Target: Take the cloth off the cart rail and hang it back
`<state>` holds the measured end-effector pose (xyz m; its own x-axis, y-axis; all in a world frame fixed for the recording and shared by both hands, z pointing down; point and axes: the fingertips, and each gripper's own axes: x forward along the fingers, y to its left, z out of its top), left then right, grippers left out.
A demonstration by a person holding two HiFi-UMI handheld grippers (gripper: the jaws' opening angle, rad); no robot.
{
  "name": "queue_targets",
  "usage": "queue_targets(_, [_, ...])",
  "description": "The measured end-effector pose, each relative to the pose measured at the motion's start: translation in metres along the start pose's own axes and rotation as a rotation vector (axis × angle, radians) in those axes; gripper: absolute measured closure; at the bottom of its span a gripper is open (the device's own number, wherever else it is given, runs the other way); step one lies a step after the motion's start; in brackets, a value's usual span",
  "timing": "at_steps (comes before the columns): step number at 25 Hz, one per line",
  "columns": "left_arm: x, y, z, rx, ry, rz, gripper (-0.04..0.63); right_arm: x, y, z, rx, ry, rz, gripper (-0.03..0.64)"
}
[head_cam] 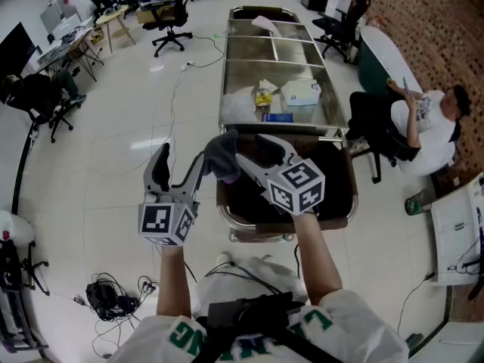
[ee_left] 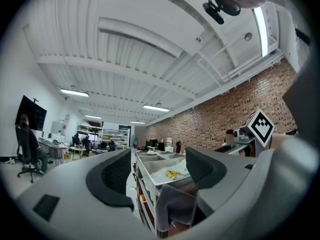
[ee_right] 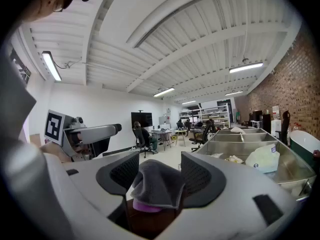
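Observation:
My right gripper (head_cam: 238, 148) is shut on a bunched grey cloth (head_cam: 221, 157), which it holds up over the near end of the steel cart (head_cam: 261, 237). In the right gripper view the cloth (ee_right: 157, 184) fills the gap between both pads of the gripper (ee_right: 159, 176), and something purple (ee_right: 145, 207) shows under it. My left gripper (head_cam: 183, 157) stands open just left of the cloth, apart from it. In the left gripper view nothing sits between the jaws of that gripper (ee_left: 157, 171). Beyond them the cloth (ee_left: 175, 209) hangs in front of the cart (ee_left: 150, 166).
The cart's top trays hold a white pouch (head_cam: 300, 91), a yellow packet (head_cam: 264, 94) and a blue box (head_cam: 277, 116). A person sits in a chair (head_cam: 412, 131) right of the cart. Cables (head_cam: 113, 297) lie on the floor at the left. Office chairs (head_cam: 170, 25) stand beyond.

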<state>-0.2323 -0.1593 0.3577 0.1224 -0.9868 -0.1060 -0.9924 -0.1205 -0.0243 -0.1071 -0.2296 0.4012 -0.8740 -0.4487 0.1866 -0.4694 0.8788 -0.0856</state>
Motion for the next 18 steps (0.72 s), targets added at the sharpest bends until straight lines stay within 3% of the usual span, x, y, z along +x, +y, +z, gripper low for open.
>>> queue_targets(3, [-0.003, 0.006, 0.000, -0.001, -0.001, 0.007, 0.255, 0.018, 0.009, -0.008, 0.021, 0.037, 0.027, 0.316])
queue_targets(7, [-0.009, 0.012, 0.001, 0.000, 0.003, 0.020, 0.255, 0.043, 0.024, -0.024, 0.006, 0.124, 0.073, 0.232])
queue_targets(13, [-0.018, 0.027, 0.004, 0.005, -0.005, 0.062, 0.255, 0.074, 0.033, -0.058, -0.068, 0.267, 0.110, 0.232])
queue_targets(18, [-0.027, 0.036, 0.006, 0.007, -0.011, 0.087, 0.255, 0.084, 0.036, -0.083, -0.072, 0.364, 0.115, 0.238])
